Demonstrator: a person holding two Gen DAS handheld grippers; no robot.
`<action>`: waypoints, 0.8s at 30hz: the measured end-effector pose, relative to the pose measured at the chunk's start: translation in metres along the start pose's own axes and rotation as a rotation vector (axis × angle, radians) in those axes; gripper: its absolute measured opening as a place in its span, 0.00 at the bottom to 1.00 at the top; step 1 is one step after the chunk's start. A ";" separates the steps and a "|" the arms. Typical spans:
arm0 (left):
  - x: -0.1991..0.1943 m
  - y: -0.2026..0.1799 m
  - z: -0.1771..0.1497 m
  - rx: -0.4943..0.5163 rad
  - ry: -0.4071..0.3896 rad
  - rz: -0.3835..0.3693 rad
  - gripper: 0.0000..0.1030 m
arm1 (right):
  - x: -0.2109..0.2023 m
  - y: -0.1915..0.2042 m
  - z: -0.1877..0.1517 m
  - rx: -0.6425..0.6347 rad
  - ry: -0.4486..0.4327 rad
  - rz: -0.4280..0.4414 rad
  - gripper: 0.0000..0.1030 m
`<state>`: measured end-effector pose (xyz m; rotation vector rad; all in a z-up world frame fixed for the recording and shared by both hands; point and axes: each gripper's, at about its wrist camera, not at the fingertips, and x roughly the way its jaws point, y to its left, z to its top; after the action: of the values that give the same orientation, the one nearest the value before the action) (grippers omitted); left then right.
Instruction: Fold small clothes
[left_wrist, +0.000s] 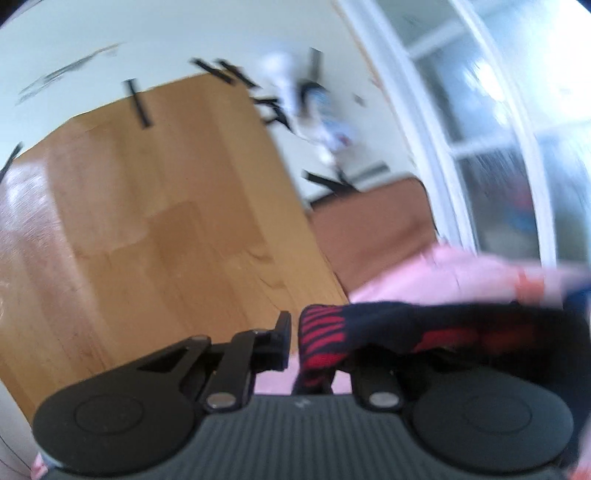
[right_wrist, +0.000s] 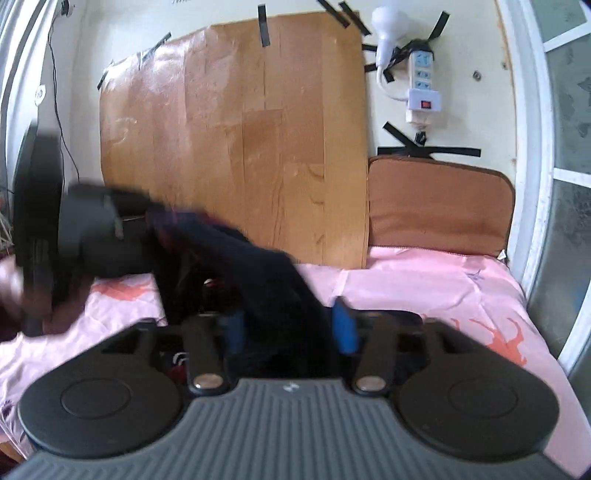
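Observation:
A small dark navy garment with red stripes (left_wrist: 325, 341) hangs from my left gripper (left_wrist: 295, 343), which is shut on it; the cloth trails to the right and hides the right finger. In the right wrist view the same dark garment (right_wrist: 266, 269) stretches from the blurred left gripper (right_wrist: 92, 229) at the left down between the blue pads (right_wrist: 345, 325) of my right gripper (right_wrist: 291, 326), which holds the other end above the pink bedsheet (right_wrist: 424, 280). Both views are motion-blurred.
A wood-grain board (right_wrist: 236, 140) is taped to the wall behind the bed. A brown cushion (right_wrist: 439, 206) leans at the back right. A white lamp and power strip (right_wrist: 421, 77) hang on the wall. A window frame (right_wrist: 535, 147) runs along the right.

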<state>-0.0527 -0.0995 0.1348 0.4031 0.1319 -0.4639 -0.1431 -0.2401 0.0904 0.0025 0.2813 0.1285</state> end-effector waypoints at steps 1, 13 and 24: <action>-0.002 0.008 0.007 -0.015 -0.009 0.015 0.12 | -0.002 0.004 -0.004 0.001 -0.009 0.009 0.58; -0.045 0.105 0.070 -0.237 -0.096 0.173 0.12 | 0.017 0.055 -0.045 0.013 0.057 0.054 0.73; -0.104 0.150 0.093 -0.246 -0.155 0.296 0.12 | 0.065 0.116 -0.032 -0.234 0.025 0.125 0.71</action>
<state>-0.0735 0.0274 0.2944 0.1400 -0.0219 -0.1818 -0.1042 -0.1177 0.0436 -0.2146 0.2897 0.2849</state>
